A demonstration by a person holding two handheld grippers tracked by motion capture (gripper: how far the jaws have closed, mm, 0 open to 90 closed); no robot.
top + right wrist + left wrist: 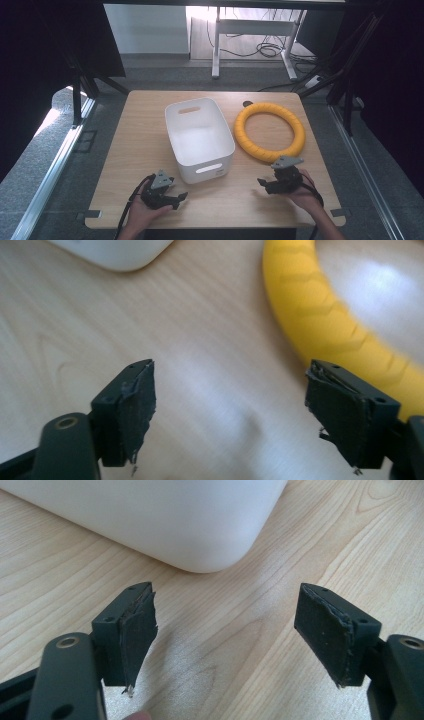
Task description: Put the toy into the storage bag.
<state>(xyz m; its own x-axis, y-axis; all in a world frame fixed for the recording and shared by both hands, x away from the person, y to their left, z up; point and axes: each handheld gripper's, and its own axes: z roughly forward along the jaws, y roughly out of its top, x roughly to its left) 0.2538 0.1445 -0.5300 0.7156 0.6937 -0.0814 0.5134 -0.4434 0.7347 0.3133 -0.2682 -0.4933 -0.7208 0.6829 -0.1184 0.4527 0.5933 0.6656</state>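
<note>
A white plastic bin (199,137) with handle slots stands in the middle of the wooden table (135,150), nothing showing inside it. To its right lies a yellow ribbed ring (270,131), flat on the wood. My left gripper (178,199) rests near the front edge, just below the bin's front left corner, open with nothing between its jaws; the bin's rounded corner (210,540) sits ahead of it. My right gripper (264,184) is open too, held just in front of the ring's near arc (330,325).
Beyond the table's far edge are a white desk frame (250,30) and loose cables (270,50) on the floor. Black stand legs (345,75) flank the table at both sides. Bare wood lies left of the bin and between the two grippers.
</note>
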